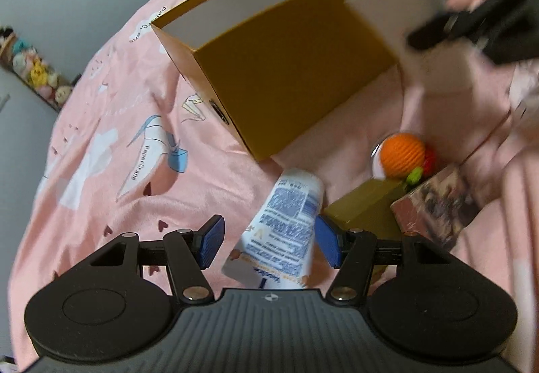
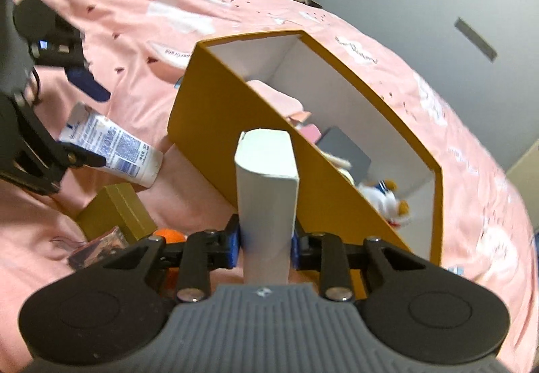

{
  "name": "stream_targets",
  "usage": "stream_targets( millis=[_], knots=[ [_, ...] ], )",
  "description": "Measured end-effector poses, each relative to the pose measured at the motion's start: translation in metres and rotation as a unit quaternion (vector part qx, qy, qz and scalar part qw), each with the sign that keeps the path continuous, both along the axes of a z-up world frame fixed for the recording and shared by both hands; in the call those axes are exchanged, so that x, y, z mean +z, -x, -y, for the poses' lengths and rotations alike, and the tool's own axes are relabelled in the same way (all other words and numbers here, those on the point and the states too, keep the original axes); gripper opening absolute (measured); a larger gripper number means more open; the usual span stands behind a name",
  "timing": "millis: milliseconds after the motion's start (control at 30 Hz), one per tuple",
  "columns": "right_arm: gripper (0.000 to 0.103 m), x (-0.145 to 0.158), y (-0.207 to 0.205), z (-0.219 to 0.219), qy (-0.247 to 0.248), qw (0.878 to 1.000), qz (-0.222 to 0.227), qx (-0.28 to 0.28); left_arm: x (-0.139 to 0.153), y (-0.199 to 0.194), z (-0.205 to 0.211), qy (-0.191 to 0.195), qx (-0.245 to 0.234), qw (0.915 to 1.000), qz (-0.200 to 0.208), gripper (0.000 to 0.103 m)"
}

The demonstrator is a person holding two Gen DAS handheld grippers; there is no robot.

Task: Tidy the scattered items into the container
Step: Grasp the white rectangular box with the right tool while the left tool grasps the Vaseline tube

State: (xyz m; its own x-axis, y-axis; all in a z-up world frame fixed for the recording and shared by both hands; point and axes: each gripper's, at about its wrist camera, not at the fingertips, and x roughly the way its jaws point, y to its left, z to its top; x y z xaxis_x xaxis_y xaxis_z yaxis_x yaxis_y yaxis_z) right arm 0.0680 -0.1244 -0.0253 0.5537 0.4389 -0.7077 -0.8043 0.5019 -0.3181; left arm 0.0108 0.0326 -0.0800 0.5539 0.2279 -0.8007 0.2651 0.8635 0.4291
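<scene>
- Risk first: the right gripper (image 2: 266, 246) pinches a tall white carton (image 2: 267, 184) only near its lower end, so the carton could swing or slip out on the way over the near wall of the mustard-yellow box (image 2: 256, 144); judging by the dent at the pads, a hard squeeze may also crush it.
- The carton's top stands level with that near wall, so it could catch the rim and shove the light box across the pink bedsheet (image 1: 111, 144).
- The left gripper (image 1: 269, 238) is spread wide around a white lotion tube (image 1: 286, 221), pads not pressing; closing off-centre on the soft tube could squirt it sideways.
- Both grippers work close to the same pile and could collide.
- Count outside the box: one tube, one olive box (image 1: 363, 204), one orange knitted ball (image 1: 402, 156), one patterned packet (image 1: 438, 204), one held carton.
- Inside the box: one plush toy (image 2: 387, 198), one grey card, some pink pieces I cannot count.
</scene>
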Motion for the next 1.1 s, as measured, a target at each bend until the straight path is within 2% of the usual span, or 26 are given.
stream_targets(
  millis=[100, 233, 300, 433, 500, 633, 700, 733, 767, 1100],
  knots=[
    [0.03, 0.009, 0.0, 0.017, -0.019, 0.999, -0.031, -0.006, -0.008, -0.006, -0.001, -0.011, -0.004, 0.9998, -0.016, 0.07],
    [0.03, 0.013, -0.006, 0.028, -0.041, 0.996, -0.079, -0.011, -0.015, -0.014, -0.007, 0.008, 0.001, 0.9992, -0.04, 0.071],
    [0.03, 0.009, -0.009, 0.026, -0.041, 0.995, -0.089, -0.014, -0.018, -0.018, -0.012, 0.024, 0.011, 0.9984, -0.05, 0.071],
    [0.031, -0.007, -0.019, 0.015, -0.036, 0.994, -0.099, -0.028, -0.022, -0.026, -0.027, 0.08, 0.048, 0.9935, -0.066, 0.069],
    [0.031, -0.014, -0.026, 0.008, -0.042, 0.993, -0.102, -0.036, -0.022, -0.029, -0.034, 0.109, 0.064, 0.9895, -0.07, 0.064],
    [0.032, -0.024, -0.034, -0.001, -0.054, 0.991, -0.113, -0.041, -0.021, -0.025, -0.035, 0.134, 0.068, 0.986, -0.072, 0.052],
    [0.033, -0.028, -0.032, -0.003, -0.055, 0.992, -0.11, -0.033, -0.019, -0.024, -0.035, 0.154, 0.068, 0.9828, -0.076, 0.035],
    [0.033, -0.031, -0.03, -0.005, -0.054, 0.993, -0.105, -0.029, -0.019, -0.023, -0.036, 0.172, 0.07, 0.9791, -0.083, 0.023],
    [0.033, -0.033, -0.028, -0.006, -0.053, 0.993, -0.101, -0.027, -0.019, -0.022, -0.038, 0.186, 0.074, 0.9762, -0.085, 0.022],
    [0.035, -0.046, -0.021, -0.014, -0.063, 0.994, -0.088, -0.02, -0.018, -0.023, -0.049, 0.23, 0.114, 0.9638, -0.074, 0.021]
  ],
)
